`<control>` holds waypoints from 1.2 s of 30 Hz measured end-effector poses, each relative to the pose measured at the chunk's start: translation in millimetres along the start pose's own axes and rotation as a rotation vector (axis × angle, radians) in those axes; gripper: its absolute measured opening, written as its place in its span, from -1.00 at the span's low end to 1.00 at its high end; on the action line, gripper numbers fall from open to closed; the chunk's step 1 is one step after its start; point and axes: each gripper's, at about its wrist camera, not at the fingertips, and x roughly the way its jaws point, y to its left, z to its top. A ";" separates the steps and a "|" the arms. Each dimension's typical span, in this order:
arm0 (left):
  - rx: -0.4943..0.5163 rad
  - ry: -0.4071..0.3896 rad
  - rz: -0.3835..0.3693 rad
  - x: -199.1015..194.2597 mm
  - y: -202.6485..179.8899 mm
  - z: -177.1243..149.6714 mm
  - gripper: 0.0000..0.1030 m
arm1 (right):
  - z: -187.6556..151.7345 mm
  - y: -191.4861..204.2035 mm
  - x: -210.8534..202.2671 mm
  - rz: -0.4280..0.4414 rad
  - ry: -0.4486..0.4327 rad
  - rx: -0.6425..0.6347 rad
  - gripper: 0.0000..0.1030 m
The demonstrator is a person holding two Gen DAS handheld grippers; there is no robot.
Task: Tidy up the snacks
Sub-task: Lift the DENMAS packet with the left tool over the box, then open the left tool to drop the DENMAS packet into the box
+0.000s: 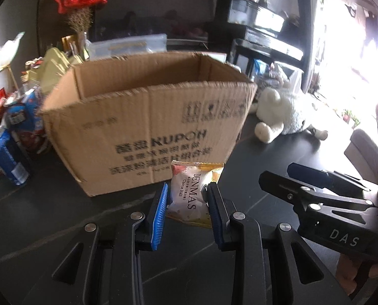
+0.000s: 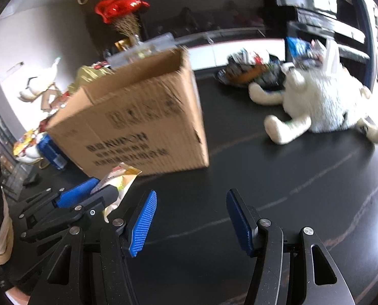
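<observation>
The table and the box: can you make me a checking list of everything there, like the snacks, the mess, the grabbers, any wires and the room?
Surface: dark table, pale lines across it.
Job's things: open cardboard box standing upright; snack packet marked Cheese Ball, in front of the box.
Clutter: white plush toy lying to the right of the box; blue packets and other wrappers to its left; a heap of packets behind the toy.
Grippers: left gripper shut on the snack packet; right gripper open, nothing between its fingers.
Cables: nothing seen.
Surroundings: red ornament, dark shelves, bright window at right.
</observation>
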 end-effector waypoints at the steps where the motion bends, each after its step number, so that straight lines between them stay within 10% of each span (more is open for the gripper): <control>1: -0.004 -0.006 0.006 -4.7 1.5 1.1 -0.39 | 1.2 2.6 -1.8 0.006 -0.003 -0.004 0.14; 36: -0.018 -0.063 0.107 -62.3 50.8 112.1 -0.39 | 118.0 74.5 -32.1 -0.060 0.023 -0.157 0.18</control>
